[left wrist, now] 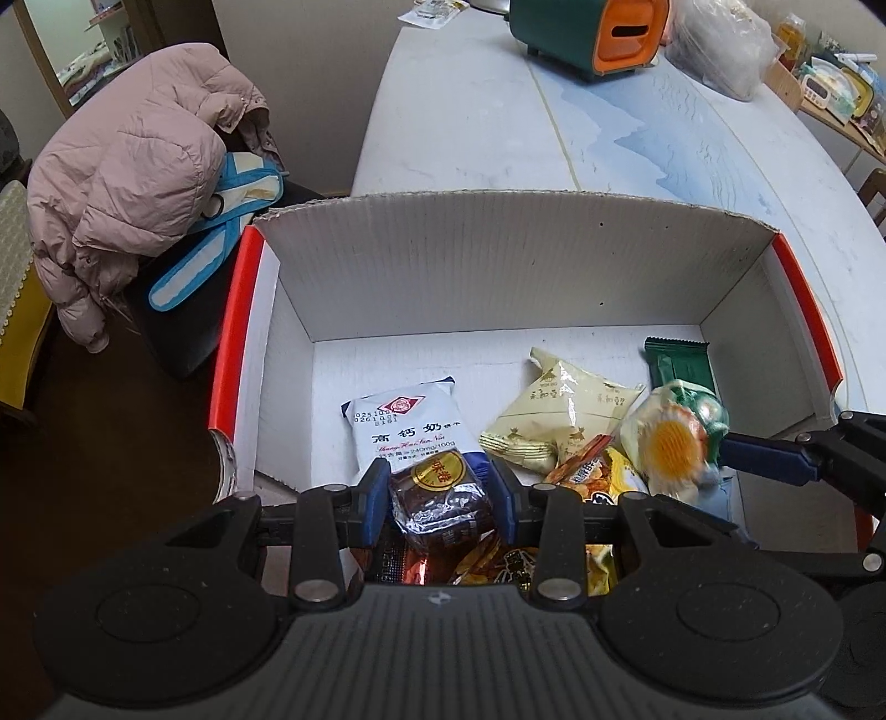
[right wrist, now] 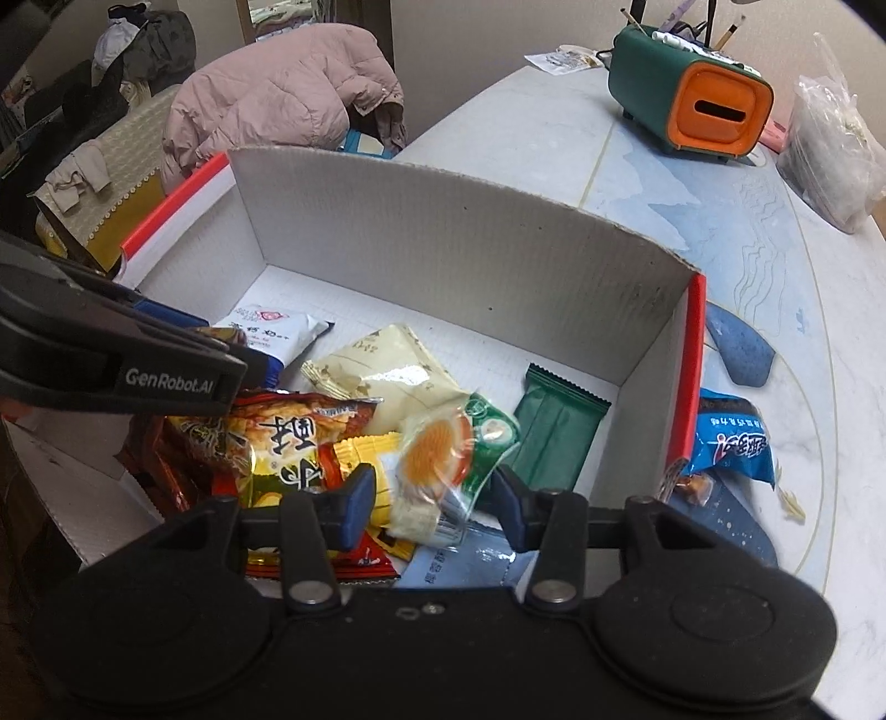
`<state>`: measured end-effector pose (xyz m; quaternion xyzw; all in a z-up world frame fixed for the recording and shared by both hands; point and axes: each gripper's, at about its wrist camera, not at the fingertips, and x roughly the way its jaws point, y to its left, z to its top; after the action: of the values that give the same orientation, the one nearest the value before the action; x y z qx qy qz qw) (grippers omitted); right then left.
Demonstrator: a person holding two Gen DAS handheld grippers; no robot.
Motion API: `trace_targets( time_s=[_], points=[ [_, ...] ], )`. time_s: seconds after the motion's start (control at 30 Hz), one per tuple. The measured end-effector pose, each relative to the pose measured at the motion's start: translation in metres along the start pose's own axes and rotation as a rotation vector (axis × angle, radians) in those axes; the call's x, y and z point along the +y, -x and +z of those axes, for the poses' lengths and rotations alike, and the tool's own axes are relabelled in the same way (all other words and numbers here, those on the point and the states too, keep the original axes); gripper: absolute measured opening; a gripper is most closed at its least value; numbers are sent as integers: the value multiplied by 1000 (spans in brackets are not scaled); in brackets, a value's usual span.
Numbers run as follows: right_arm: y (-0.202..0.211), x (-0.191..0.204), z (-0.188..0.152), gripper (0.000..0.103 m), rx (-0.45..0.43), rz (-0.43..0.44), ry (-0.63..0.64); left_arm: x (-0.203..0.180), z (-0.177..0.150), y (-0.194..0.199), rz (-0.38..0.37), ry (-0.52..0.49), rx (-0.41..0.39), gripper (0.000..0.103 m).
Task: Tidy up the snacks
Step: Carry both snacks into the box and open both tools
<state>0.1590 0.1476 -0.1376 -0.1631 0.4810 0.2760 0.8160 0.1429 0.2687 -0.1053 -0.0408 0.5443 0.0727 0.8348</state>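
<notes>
Pale marbled worktop (left wrist: pixel 470 111) carrying a white cardboard box (left wrist: pixel 498 266) with red side edges, centre frame in both views; pink jacket (left wrist: pixel 127 166) on a chair upper left, green-and-orange desk organiser (left wrist: pixel 587 39) top right.

Left wrist only: gold label on the dark brownie pack, printed face of the white milk-biscuit pack (left wrist: pixel 410 426). Right wrist only: blue snack bag (right wrist: pixel 731 443) on the worktop outside the box's right wall, red-and-yellow chip bag (right wrist: pixel 282 437) lower left in the box, plus left hand-held gripper body crossing the left edge.

Counted in box: one white biscuit pack, two cream pouches (left wrist: pixel 559 410) side by side, one green wafer bar (left wrist: pixel 684 365) far right, one chip bag, a few more wrappers beneath, too overlapped to count.

Left hand-held gripper (left wrist: pixel 437 498): jaws partly apart, blue pads clamped on both sides of the dark brownie pack (left wrist: pixel 437 498), lower centre, above the pile.

Right hand-held gripper (right wrist: pixel 432 498): jaws partly apart, pads pinching the egg-print snack pack (right wrist: pixel 437 459), slightly motion-blurred, over the box's near end.
</notes>
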Motion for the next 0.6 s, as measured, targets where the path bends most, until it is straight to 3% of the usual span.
trace_targets(
  time_s=[0.23,0.6],
  points=[
    [9,-1,0,50,-21,11,4,1,-5,12,-9,3,-43,52],
    [39,-7,-2,60,-78,56,-8,-5,-18,46,-31,-20,-134,55]
  ],
)
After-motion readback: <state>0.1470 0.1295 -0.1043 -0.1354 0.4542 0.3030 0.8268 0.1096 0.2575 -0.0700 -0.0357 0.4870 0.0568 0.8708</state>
